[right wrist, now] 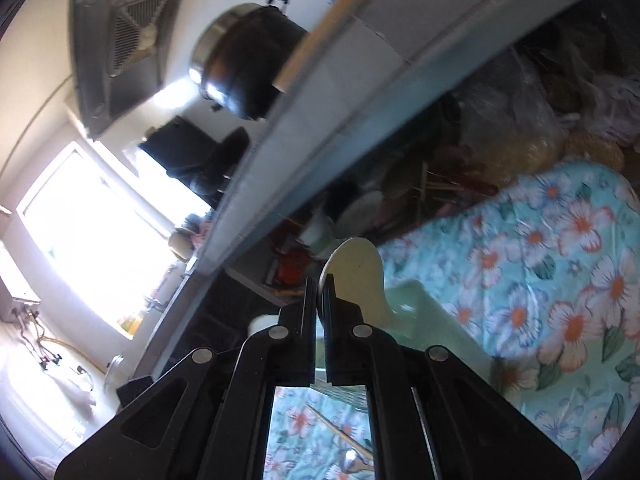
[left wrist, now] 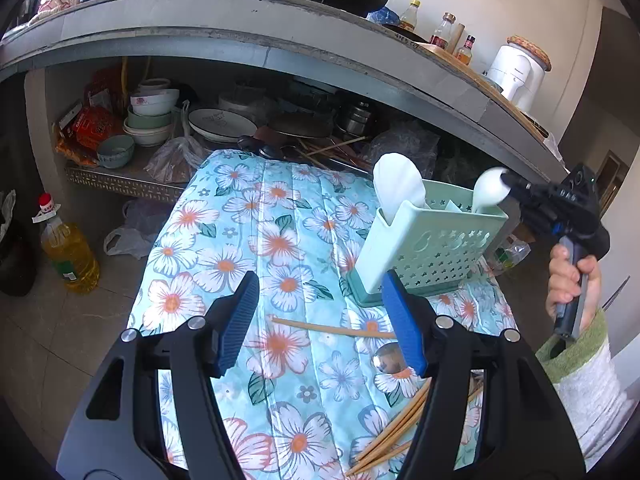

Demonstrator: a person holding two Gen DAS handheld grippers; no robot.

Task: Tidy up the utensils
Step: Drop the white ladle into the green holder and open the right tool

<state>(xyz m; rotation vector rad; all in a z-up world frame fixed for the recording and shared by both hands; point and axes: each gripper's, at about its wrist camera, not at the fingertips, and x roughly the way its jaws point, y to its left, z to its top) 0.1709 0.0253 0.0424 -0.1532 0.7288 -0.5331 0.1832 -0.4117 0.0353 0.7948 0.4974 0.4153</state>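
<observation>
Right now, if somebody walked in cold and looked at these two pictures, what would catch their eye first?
Probably the bright floral cloth covering the table, with the mint-green utensil caddy standing on its far right part and a white spoon already upright inside. Next, the right gripper reaching in from the right, shut on a second white spoon at the caddy's top. Chopsticks and a metal spoon lie loose near the open left gripper.

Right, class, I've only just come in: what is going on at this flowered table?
A person is sorting utensils into a green holder on the flowered cloth. The right gripper is shut on a white spoon standing in the holder, beside another white spoon already in it. The left gripper hangs open and empty over the cloth. Wooden chopsticks and a metal spoon lie loose, not yet sorted.
</observation>
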